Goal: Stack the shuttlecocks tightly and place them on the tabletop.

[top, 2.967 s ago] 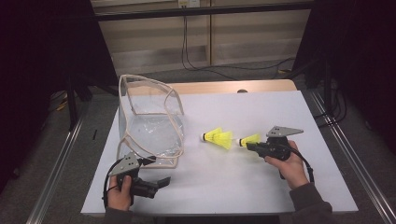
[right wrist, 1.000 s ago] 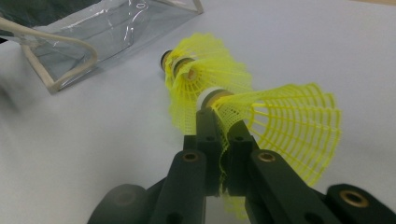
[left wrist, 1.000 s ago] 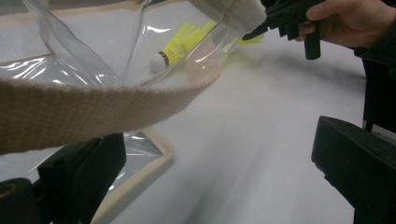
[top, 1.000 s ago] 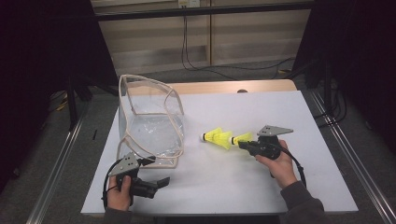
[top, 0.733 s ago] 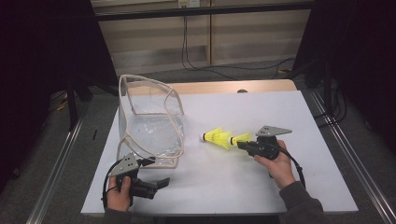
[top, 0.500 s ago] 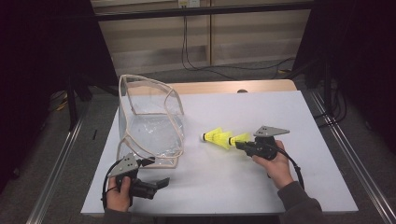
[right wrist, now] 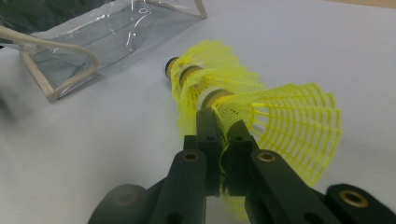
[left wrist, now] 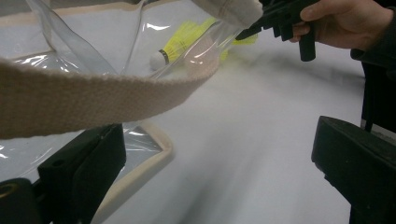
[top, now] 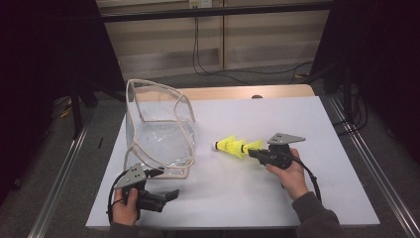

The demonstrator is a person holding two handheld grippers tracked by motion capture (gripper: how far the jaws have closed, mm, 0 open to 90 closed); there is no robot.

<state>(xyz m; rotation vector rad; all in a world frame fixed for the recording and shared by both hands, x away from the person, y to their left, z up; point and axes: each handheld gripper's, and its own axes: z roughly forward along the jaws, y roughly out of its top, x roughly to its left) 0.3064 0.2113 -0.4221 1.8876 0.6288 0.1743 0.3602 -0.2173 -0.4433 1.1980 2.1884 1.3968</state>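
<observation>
Three yellow mesh shuttlecocks [top: 233, 146] are nested into one row at the middle of the white table [top: 307, 124]. My right gripper [top: 253, 152] is shut on the skirt of the nearest one; in the right gripper view the skirt [right wrist: 280, 116] is pinched between the jaws of my right gripper [right wrist: 223, 135]. My left gripper [top: 171, 194] rests open near the table's front left, by the lower corner of a clear plastic bag [top: 158, 134]. In the left gripper view the bag's beige strap [left wrist: 93, 93] crosses above my left gripper [left wrist: 219, 158], and the shuttlecocks [left wrist: 180, 42] show through the plastic.
The bag stands upright on the left half of the table, its beige-trimmed mouth facing up. The table's wooden far edge [top: 223, 92] and metal rails [top: 361, 153] border the surface. The other hand with its gripper [left wrist: 275, 16] shows in the left gripper view.
The right gripper has shifted left with its shuttlecock, which now nests against the others. Over the last second nothing visibly moves. The left hand has stayed put.
</observation>
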